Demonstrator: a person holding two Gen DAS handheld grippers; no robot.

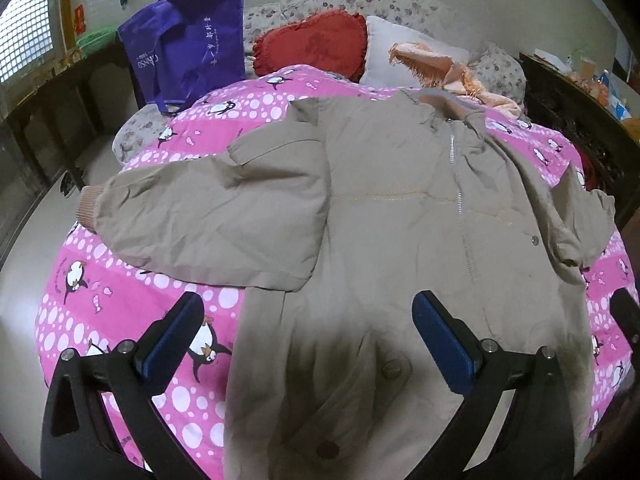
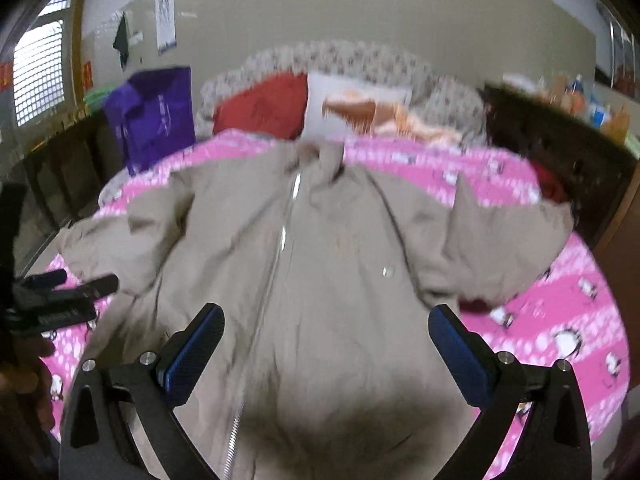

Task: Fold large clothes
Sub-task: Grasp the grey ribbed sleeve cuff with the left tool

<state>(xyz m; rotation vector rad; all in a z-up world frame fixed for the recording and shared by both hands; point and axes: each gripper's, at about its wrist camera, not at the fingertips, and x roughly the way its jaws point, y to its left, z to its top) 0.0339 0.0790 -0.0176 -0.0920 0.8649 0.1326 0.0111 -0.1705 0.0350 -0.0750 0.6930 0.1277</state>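
1. One bed, covered by one pink quilt printed with penguins and white dots, carries everything.
2. One large beige jacket lies front-up across the middle of the bed, its hem at the near edge and its collar toward the head end. One zipper runs down its front, and several round snaps show on the placket.
3. Its two sleeves differ: one sleeve is folded across toward the left edge of the bed, its ribbed cuff reaching the quilt's edge; the other sleeve lies crumpled toward the right edge.
4. One purple tote bag stands at the far left corner of the bed.
5. At the head end lie three cushions: one red heart-shaped cushion, one white pillow just beside it, and one floral pillow at the far right corner. One peach fringed cloth is draped over them.
6. The left claw hovers over the jacket's hem near the bed's near edge, spread wide and empty.
7. The right claw hangs over the jacket's lower front, also spread wide and empty; that view is blurred.
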